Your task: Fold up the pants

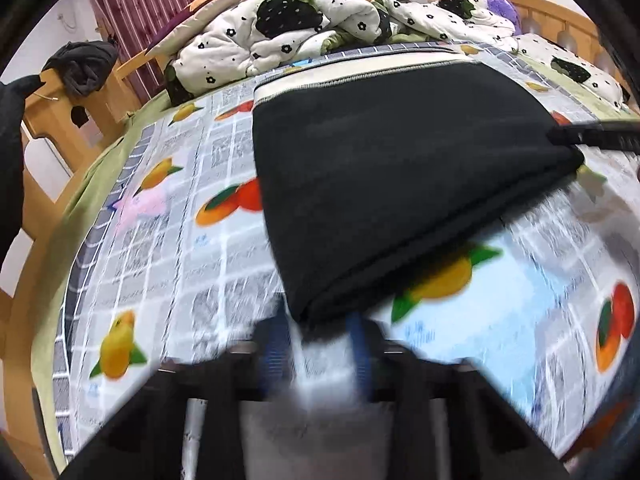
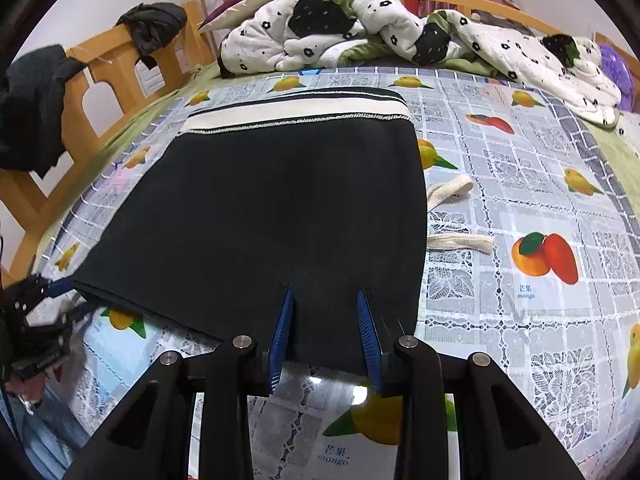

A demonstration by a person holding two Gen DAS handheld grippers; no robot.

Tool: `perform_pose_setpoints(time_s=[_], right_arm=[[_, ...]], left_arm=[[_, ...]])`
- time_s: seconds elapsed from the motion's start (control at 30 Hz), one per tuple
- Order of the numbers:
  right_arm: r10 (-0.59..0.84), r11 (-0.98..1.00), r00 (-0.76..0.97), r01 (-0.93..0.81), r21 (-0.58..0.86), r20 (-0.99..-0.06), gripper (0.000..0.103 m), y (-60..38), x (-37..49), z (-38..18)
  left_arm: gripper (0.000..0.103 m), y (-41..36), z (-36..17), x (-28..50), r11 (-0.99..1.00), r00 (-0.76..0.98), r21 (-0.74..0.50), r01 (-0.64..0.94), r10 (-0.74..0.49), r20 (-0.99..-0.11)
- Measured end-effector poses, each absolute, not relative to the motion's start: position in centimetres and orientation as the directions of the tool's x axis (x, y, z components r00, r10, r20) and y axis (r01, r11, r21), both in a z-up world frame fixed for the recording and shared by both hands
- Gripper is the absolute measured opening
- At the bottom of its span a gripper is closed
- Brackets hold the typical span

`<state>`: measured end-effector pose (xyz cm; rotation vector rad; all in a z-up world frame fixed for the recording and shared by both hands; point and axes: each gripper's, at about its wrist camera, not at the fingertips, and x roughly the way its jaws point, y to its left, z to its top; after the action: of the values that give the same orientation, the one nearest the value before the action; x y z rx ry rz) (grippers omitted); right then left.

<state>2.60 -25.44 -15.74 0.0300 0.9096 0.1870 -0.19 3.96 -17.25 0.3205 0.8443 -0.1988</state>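
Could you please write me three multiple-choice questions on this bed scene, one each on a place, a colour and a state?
1. Where do the cream drawstrings lie? A on the floor; B on the fruit-print cover beside the black pants; C on a chair.
2. What colour is the waistband? A red; B purple; C cream.
3. How does the flowered quilt lie? A crumpled; B spread flat; C hanging.
Answers: B, they rest right of the pants; C, a pale band tops the black cloth; A, it is heaped at the far end.
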Motion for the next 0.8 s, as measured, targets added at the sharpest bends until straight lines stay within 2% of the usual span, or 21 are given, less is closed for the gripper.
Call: perform_pose_setpoints(time_s=[0.03, 0.1, 0.17, 0.37, 0.5, 0.63, 0.8], right_arm=[[0.169, 0.984, 0.599, -0.151, 0.097, -0.783, 0.033, -25.3, 2.7, -15.8], [0.163, 0.984, 0.598, -0.152, 0.089, -0.784, 0.034, -25.2, 2.7, -15.9], [0.159, 0.985, 0.595, -0.149, 0.087, -0.787, 0.034, -25.3, 2.8, -16.1], [0.131, 0.985, 0.59, -0.171, 0.035, -0.797, 0.034, -24.7, 2.4, -16.8], [0.173, 0.979, 0.617, -0.194, 0.064, -0.768, 0.035, -25.4, 1.8, -15.0], [0.194, 0.979, 0.662, -0.178, 0.099, -0.725, 0.037, -26.2, 1.9, -14.3], [0.201, 0.978, 0.672, -0.175, 0.111, -0.712, 0.037, -25.5, 3.0, -15.0]], left_arm=[[0.01, 4.2, -16.7, -0.4, 0.948, 0.676, 0.17, 0.271, -0.061, -0.735], [0.009, 6.2, -15.5, -0.7, 0.976, 0.704, 0.004, 0.218, -0.155, -0.693], [0.009, 7.5, -17.4, 0.1, 0.982, 0.624, -0.068, 0.175, -0.164, -0.764], [0.006, 9.6, -17.5, -1.3, 0.982, 0.608, -0.142, 0.122, -0.187, -0.772], [0.006, 10.5, -15.4, -3.2, 0.986, 0.664, -0.102, 0.129, -0.162, -0.73], [0.007, 10.9, -13.2, -2.7, 0.967, 0.704, -0.198, 0.163, -0.254, -0.663], [0.007, 7.3, -13.4, 1.7, 0.951, 0.654, -0.201, 0.233, -0.307, -0.692]])
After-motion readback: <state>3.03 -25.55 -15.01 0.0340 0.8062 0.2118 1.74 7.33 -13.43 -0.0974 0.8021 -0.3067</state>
